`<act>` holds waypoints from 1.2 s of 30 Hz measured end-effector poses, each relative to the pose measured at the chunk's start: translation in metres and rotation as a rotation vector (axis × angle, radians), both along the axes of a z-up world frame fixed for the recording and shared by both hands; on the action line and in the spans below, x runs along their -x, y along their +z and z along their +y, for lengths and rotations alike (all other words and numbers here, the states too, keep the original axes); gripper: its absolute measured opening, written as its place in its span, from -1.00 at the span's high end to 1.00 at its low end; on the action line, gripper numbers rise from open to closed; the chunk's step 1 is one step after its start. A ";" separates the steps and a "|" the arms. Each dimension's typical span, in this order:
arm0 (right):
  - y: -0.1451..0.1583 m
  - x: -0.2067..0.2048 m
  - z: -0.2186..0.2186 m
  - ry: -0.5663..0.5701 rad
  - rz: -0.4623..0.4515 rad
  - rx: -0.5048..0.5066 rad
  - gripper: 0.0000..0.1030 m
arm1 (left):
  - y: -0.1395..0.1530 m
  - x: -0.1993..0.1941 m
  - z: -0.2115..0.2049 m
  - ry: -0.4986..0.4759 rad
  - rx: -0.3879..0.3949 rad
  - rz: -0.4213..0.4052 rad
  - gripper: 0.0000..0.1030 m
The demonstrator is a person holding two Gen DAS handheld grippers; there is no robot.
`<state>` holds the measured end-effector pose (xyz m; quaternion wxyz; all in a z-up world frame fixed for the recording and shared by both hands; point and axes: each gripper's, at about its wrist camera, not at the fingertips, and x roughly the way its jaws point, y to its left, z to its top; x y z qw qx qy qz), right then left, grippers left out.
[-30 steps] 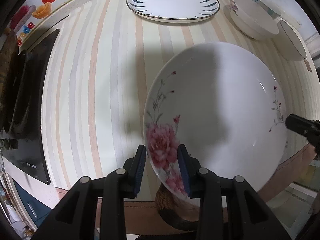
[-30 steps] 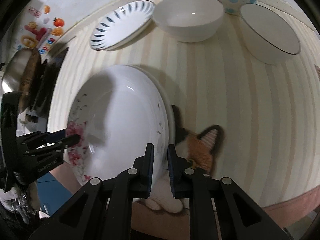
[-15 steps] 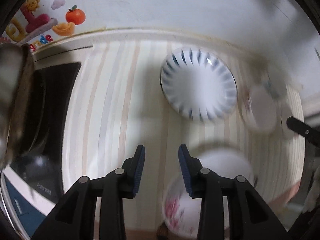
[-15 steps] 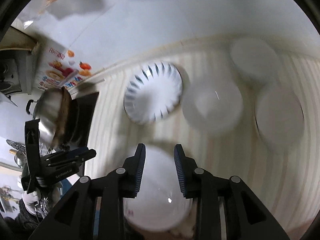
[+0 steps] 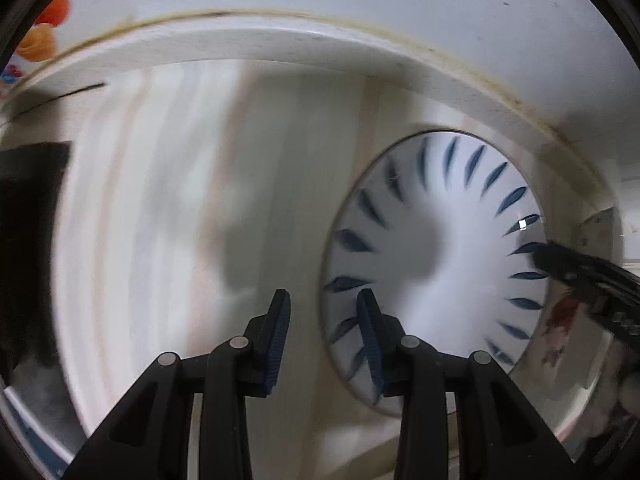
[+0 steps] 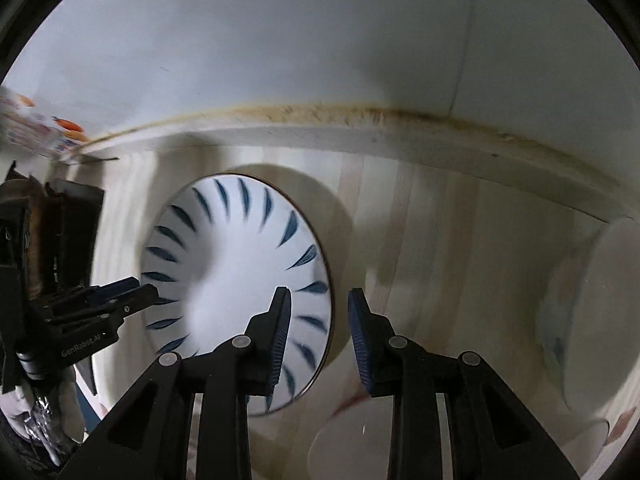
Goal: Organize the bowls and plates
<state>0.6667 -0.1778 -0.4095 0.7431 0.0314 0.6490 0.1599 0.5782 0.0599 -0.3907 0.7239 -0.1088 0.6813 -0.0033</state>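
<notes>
The plate [image 5: 436,264] lies flat near the tabletop's [image 5: 168,216] back edge. Left tongs [image 5: 323,312] and right tongs [image 6: 319,312], spread and empty, straddle its opposite rims.

Pretty sure this is somebody's home kitchen

The table [image 6: 460,216] has a pale striped covering and runs straight into a plain white wall [image 6: 320,40], with a yellowed, grimy seam [image 6: 320,112] along the join, like a counter that gets cooked at a lot. There's household crockery out: a white plate with blue leaf marks [image 6: 224,280] round its rim, plus a pale bowl [image 6: 592,320] at the right edge. Off to the left there's a black flat slab [image 5: 28,240] that looks like a cooktop, though it's blurry. Cartoon fruit stickers [image 5: 44,28] on the wall feel very lived-in, not a lab or shop.
</notes>
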 end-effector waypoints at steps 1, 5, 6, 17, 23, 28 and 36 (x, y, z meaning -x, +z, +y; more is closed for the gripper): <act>-0.006 -0.003 0.001 0.004 0.013 0.001 0.44 | 0.001 -0.002 -0.003 -0.012 -0.005 -0.006 0.39; -0.022 -0.004 0.008 0.022 0.037 -0.005 0.67 | 0.004 -0.004 -0.011 -0.033 -0.024 -0.012 0.50; -0.022 -0.005 0.008 0.018 0.033 -0.003 0.67 | 0.004 -0.004 -0.010 -0.031 -0.021 -0.013 0.51; -0.003 0.006 0.002 0.013 -0.011 -0.027 0.67 | 0.043 0.012 -0.019 -0.036 -0.038 -0.070 0.53; 0.036 0.028 -0.003 0.012 -0.047 -0.056 0.67 | 0.094 0.042 -0.023 -0.061 -0.047 -0.139 0.52; 0.068 0.062 -0.009 0.005 -0.079 -0.087 0.67 | 0.129 0.081 -0.031 -0.083 -0.058 -0.189 0.52; 0.093 0.140 -0.023 -0.033 -0.080 -0.125 0.67 | 0.140 0.138 -0.039 -0.139 -0.039 -0.178 0.52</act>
